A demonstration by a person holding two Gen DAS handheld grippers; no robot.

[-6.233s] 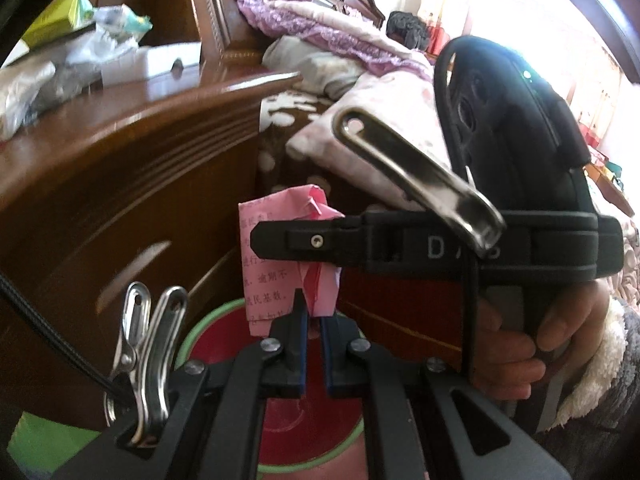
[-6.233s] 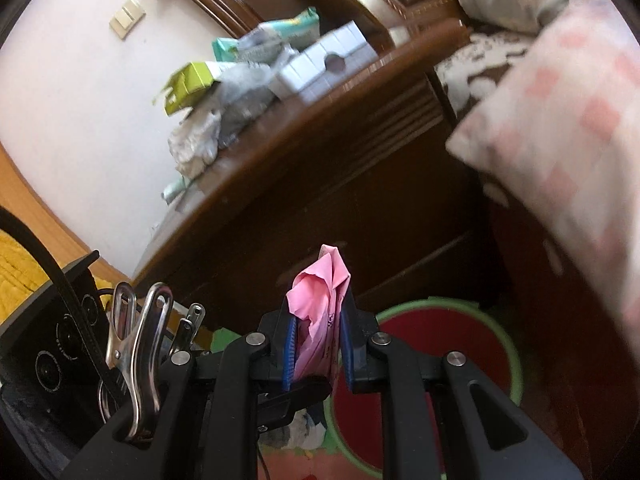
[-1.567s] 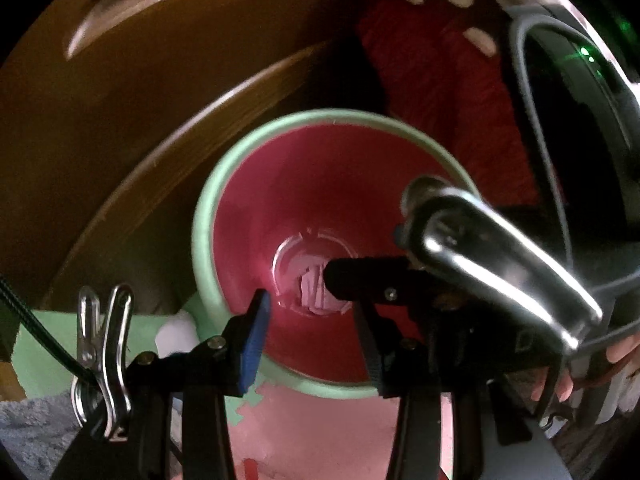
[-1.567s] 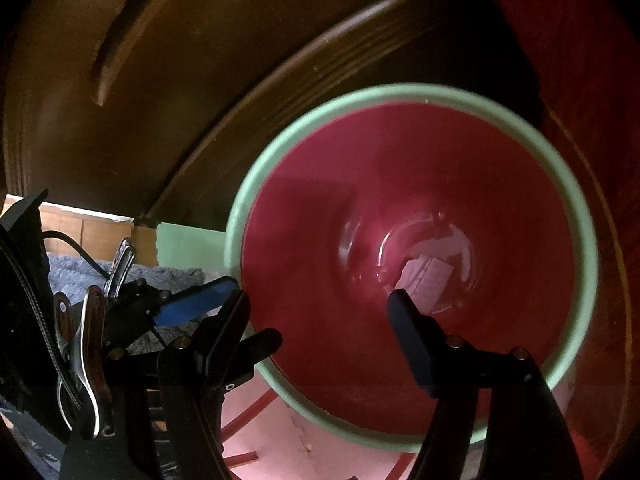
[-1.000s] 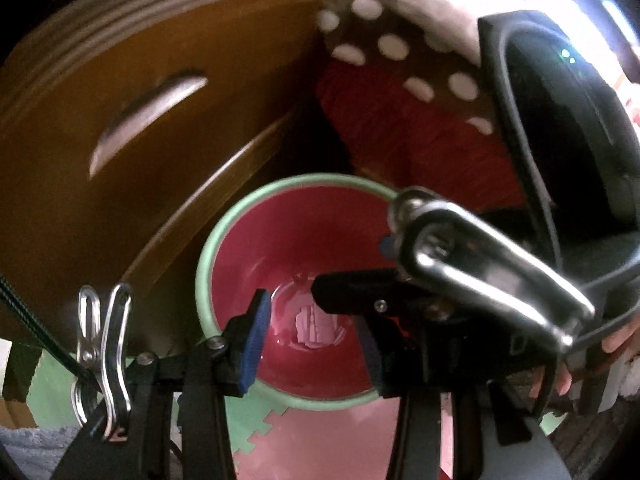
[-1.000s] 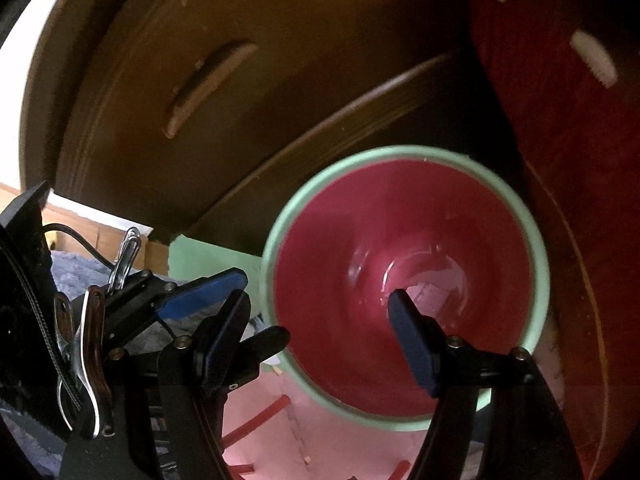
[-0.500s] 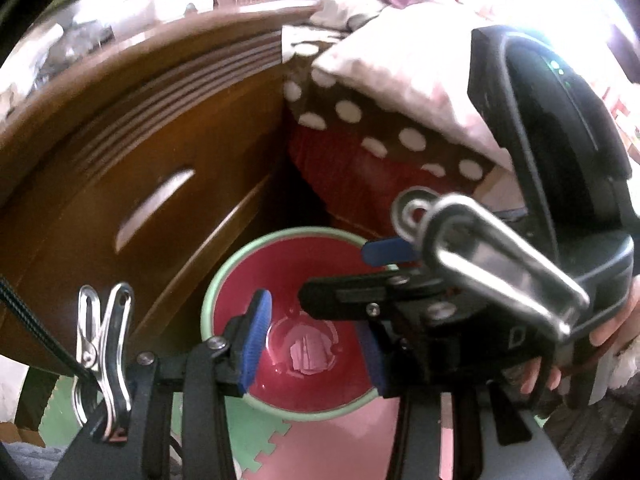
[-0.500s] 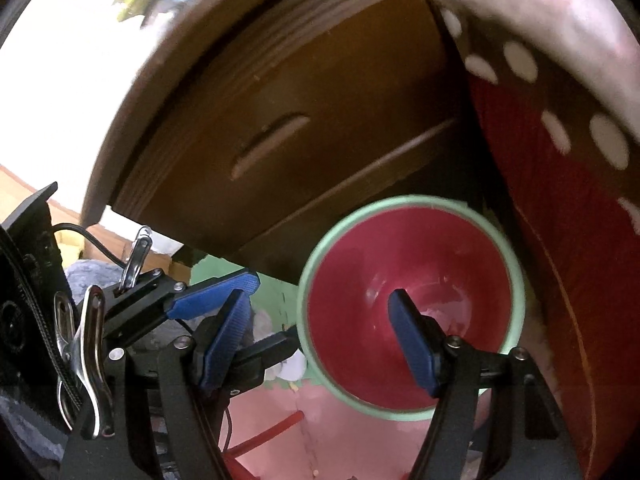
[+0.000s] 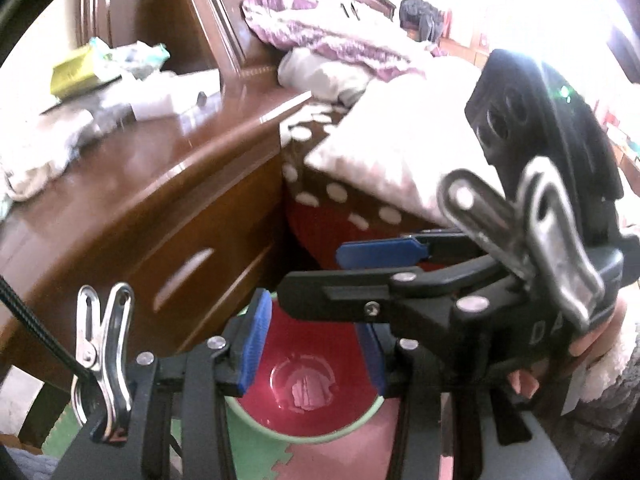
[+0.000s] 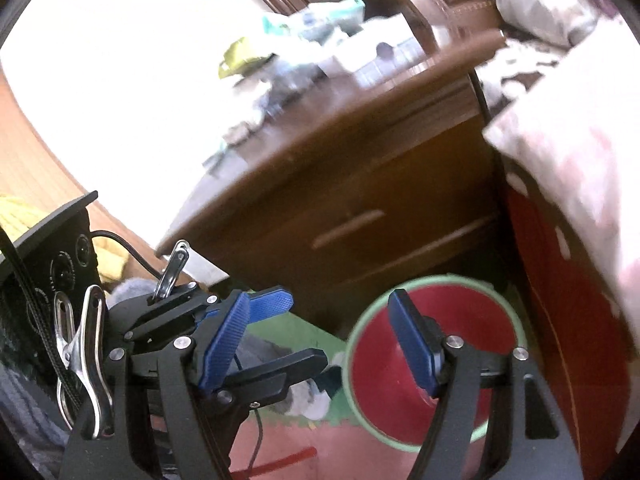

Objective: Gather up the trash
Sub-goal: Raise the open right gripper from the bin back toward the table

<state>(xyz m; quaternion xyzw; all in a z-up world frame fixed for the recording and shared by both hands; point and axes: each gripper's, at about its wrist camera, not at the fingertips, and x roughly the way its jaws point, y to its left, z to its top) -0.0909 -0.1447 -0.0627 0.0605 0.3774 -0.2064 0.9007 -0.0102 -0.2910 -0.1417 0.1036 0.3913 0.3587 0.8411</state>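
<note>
A red bin with a green rim (image 9: 320,437) stands on the floor against the wooden nightstand (image 9: 168,216). A pale pink paper (image 9: 306,390) lies at its bottom. My left gripper (image 9: 314,354) hangs above the bin, open and empty. My right gripper (image 9: 380,252) crosses just over it, held by a hand (image 9: 592,344). In the right wrist view my right gripper (image 10: 320,346) is open and empty, one pad over the bin's rim (image 10: 440,279). The left gripper (image 10: 276,336) is at its lower left. Wrappers, a yellow-green packet (image 9: 74,72) and a white box (image 9: 172,96) lie on the nightstand.
A bed with a pink pillow (image 9: 400,152) and a dotted brown sheet (image 9: 332,192) is right of the bin. Green and pink foam mats (image 10: 300,332) cover the floor. A crumpled white wad (image 10: 308,400) and a red stick (image 10: 288,460) lie left of the bin.
Both grippers have risen away from the bin and tilted up, so the nightstand top and the bed have come into view. The pink paper held earlier now lies in the bin.
</note>
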